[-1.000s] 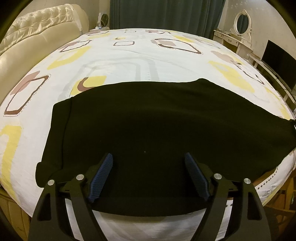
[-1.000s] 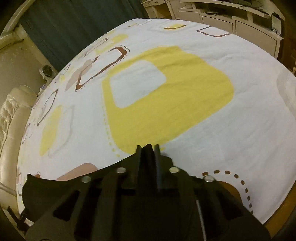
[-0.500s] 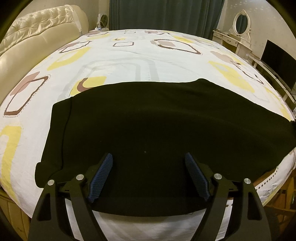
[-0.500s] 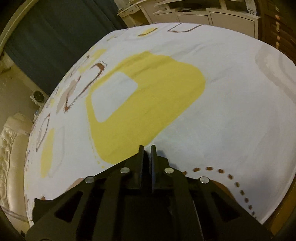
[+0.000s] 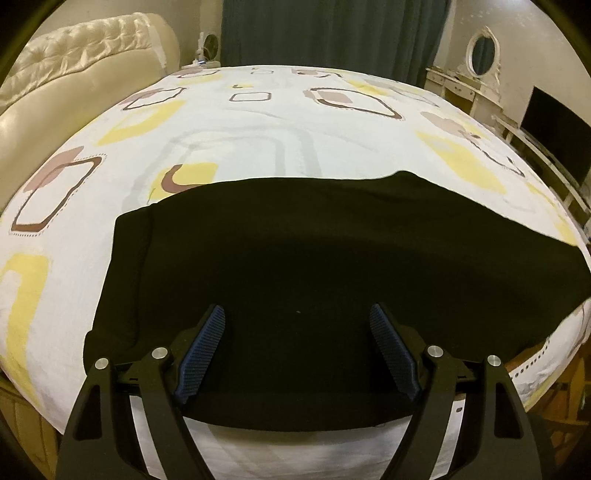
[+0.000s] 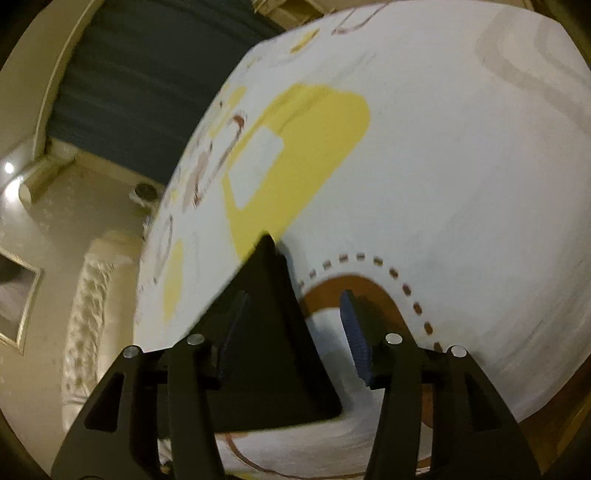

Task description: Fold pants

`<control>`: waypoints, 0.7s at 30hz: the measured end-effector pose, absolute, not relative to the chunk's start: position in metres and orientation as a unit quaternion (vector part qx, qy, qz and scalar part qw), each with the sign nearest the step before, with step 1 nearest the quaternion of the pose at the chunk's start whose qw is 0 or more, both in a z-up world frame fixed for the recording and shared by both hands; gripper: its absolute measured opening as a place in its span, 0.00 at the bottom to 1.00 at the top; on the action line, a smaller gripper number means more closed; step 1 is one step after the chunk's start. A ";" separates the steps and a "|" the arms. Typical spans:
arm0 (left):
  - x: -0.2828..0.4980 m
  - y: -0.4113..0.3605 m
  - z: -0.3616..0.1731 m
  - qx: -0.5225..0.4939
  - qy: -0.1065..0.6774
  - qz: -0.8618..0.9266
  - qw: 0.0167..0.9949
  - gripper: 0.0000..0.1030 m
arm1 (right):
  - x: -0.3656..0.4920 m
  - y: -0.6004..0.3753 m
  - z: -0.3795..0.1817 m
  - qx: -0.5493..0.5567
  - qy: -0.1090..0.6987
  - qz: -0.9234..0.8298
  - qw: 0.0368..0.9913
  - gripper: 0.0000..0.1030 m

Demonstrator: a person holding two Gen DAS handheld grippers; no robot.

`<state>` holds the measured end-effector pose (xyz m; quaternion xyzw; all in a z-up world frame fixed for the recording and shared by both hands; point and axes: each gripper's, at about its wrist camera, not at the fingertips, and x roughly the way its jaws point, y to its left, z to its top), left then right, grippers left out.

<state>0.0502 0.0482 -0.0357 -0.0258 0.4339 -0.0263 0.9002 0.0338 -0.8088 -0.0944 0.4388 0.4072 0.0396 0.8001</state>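
Black pants [image 5: 332,266] lie flat on the patterned bedsheet [image 5: 258,122] near its front edge, under the spread, empty left gripper [image 5: 297,317], while the right gripper [image 6: 291,306] is opening around a pant corner, dark curtains [image 5: 332,33] behind.

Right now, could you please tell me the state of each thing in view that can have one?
Black pants: spread flat across the bed, near edge reaching the bed's edge, not yet folded small.
Left gripper: open, fingers above the pants, holding nothing.
Right gripper: opening, a pointed end of the pants between its fingers, unpinched.
Bedsheet: smooth, patterned.
Curtains: drawn shut.
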 end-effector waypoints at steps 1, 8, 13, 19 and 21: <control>0.050 0.049 -0.035 -0.029 0.434 -0.025 0.900 0.78 | 0.036 -0.803 -0.099 0.437 0.419 0.049 0.795 0.51; 0.050 0.056 -0.033 -0.031 0.433 -0.014 0.901 0.78 | 0.061 -0.768 -0.097 0.385 0.461 0.079 0.796 0.60; 0.050 0.062 -0.031 -0.038 0.436 -0.006 0.899 0.78 | 0.068 -0.746 -0.096 0.349 0.497 0.086 0.789 0.20; 0.049 0.066 -0.026 -0.040 0.438 0.000 0.898 0.78 | 0.058 -0.726 -0.072 0.331 0.470 0.058 0.816 0.18; 0.049 0.066 -0.025 -0.035 0.438 0.002 0.898 0.78 | 0.056 -0.722 -0.064 0.327 0.463 0.046 0.823 0.18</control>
